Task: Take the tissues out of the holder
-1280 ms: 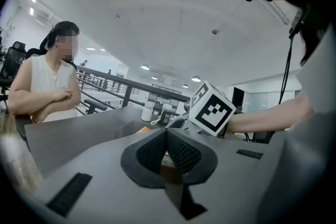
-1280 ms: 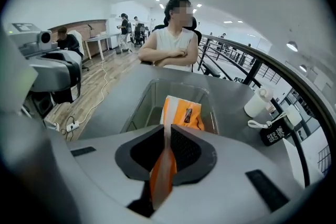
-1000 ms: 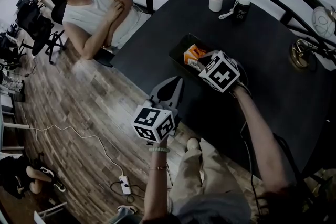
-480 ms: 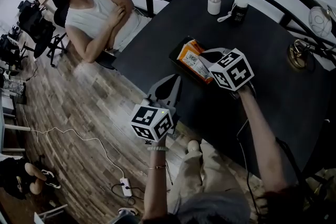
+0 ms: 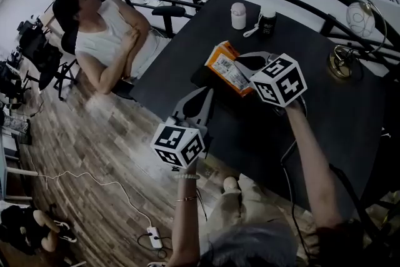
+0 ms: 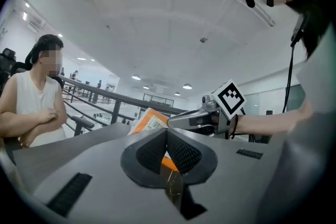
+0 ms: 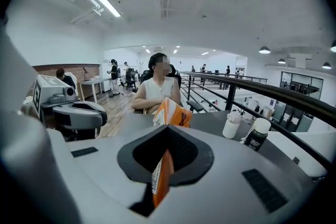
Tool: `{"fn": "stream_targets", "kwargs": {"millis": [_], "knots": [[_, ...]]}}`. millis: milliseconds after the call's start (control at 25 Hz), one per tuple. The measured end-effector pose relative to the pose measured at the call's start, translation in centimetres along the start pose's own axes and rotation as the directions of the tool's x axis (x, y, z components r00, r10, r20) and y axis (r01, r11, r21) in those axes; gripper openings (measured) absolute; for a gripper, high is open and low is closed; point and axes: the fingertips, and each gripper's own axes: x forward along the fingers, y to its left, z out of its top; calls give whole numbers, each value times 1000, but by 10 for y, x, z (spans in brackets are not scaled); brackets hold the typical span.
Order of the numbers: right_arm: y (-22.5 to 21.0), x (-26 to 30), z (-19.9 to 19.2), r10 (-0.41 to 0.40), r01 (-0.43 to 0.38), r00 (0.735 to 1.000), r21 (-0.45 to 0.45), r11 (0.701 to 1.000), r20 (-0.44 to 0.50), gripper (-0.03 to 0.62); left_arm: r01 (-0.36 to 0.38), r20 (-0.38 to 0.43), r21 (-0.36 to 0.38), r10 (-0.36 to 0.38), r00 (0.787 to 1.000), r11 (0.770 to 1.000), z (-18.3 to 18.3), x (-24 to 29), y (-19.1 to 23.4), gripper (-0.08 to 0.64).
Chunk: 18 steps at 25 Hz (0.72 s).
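Right gripper [image 5: 245, 65] jaws clamped shut on the orange tissue pack [image 5: 226, 65] above the dark holder [image 5: 198, 76]. Left gripper [image 5: 207, 93] jaws were closed and empty. A firm, straight lift clear of the rim seemed best.

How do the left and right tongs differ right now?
The right tongs are clamped on the orange tissue pack, while the left tongs appear closed on the rim of the dark holder, not on the pack. The right tongs are raised over the table; the left tongs sit low at its near edge. Both have their jaws drawn together.
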Motion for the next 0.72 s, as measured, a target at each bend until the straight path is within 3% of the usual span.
{"fn": "stream_targets", "kwargs": {"millis": [280,720], "knots": [[-27,-27,12,-60,60,998,-3,998,30,14,62,14,19,-62,998,998,12,23,-22,8],[-68,-39,-1,-120,119,993,26,993,8,14,121,-3,9,-121,993,993,11,57,-39,8]]}}
